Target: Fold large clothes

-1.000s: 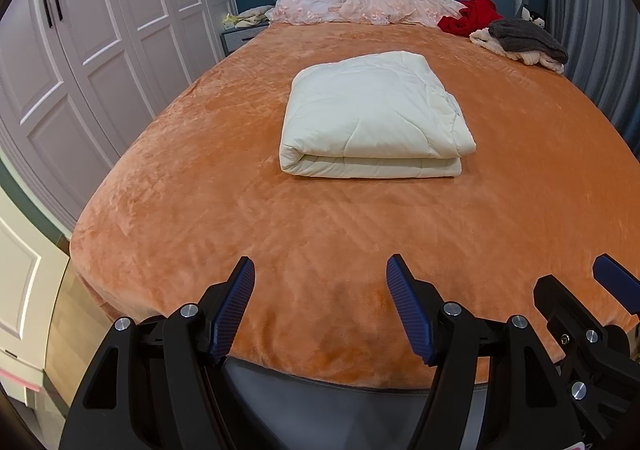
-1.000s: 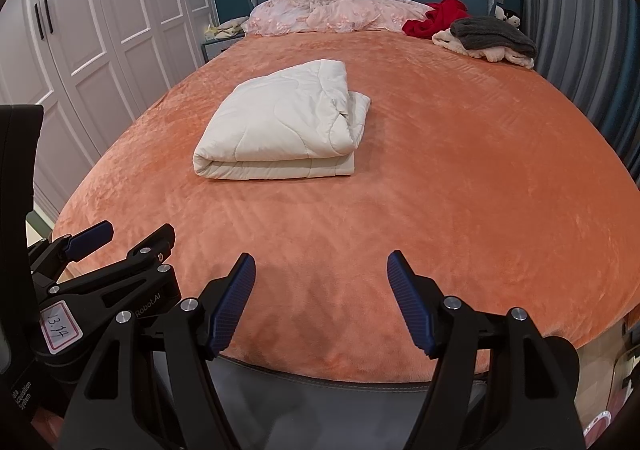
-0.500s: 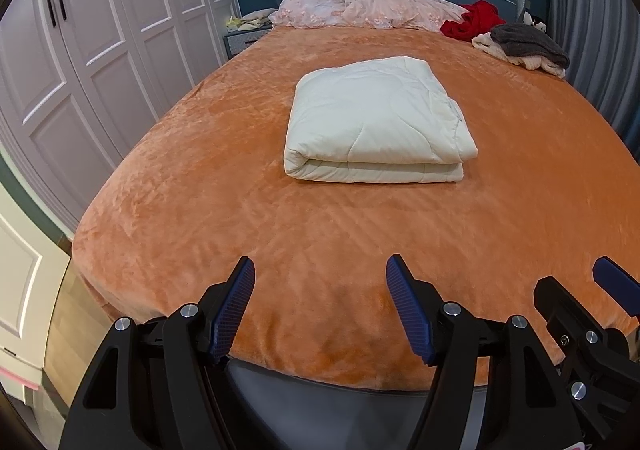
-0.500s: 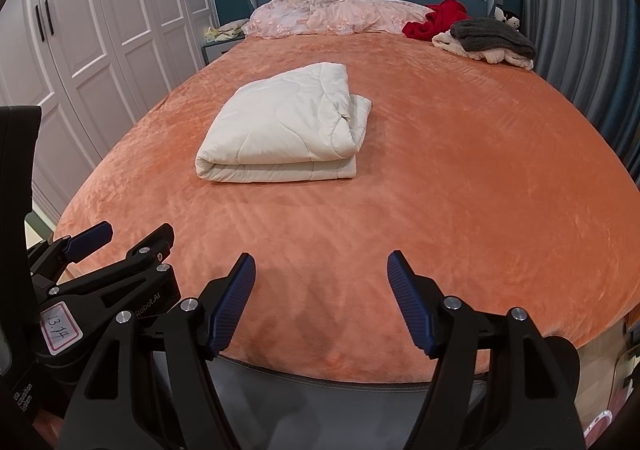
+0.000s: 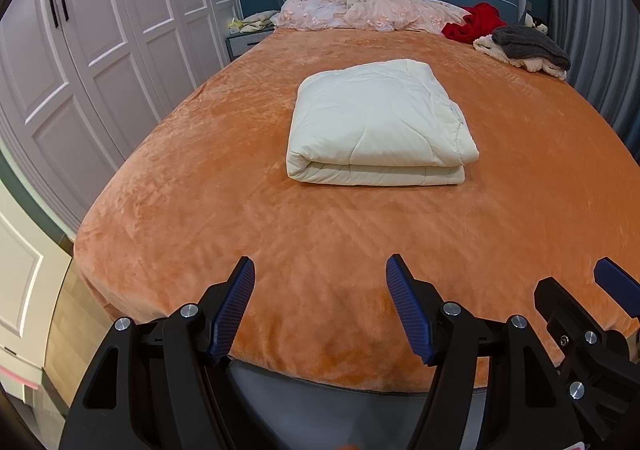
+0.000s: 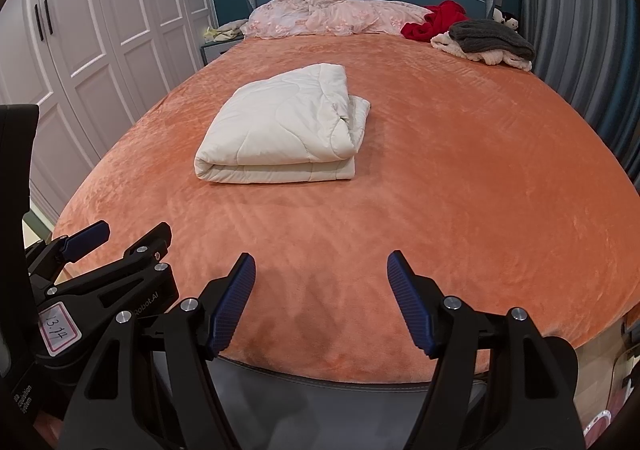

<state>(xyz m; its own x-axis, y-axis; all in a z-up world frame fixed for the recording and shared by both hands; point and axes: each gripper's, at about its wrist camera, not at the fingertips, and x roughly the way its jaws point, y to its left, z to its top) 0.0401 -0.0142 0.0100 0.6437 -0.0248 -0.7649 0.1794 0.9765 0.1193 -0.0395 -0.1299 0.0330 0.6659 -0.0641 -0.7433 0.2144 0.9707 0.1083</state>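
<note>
Quilt (image 5: 380,122) folded, well beyond left claw (image 5: 320,302)

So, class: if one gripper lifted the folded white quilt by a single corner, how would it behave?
The quilt looks puffy and soft, so it would probably sag and unfold, not lift flat. Its loose layered edges on the right would likely spill open. It is probably light for its bulk, and may drag on the plush orange cover.
</note>
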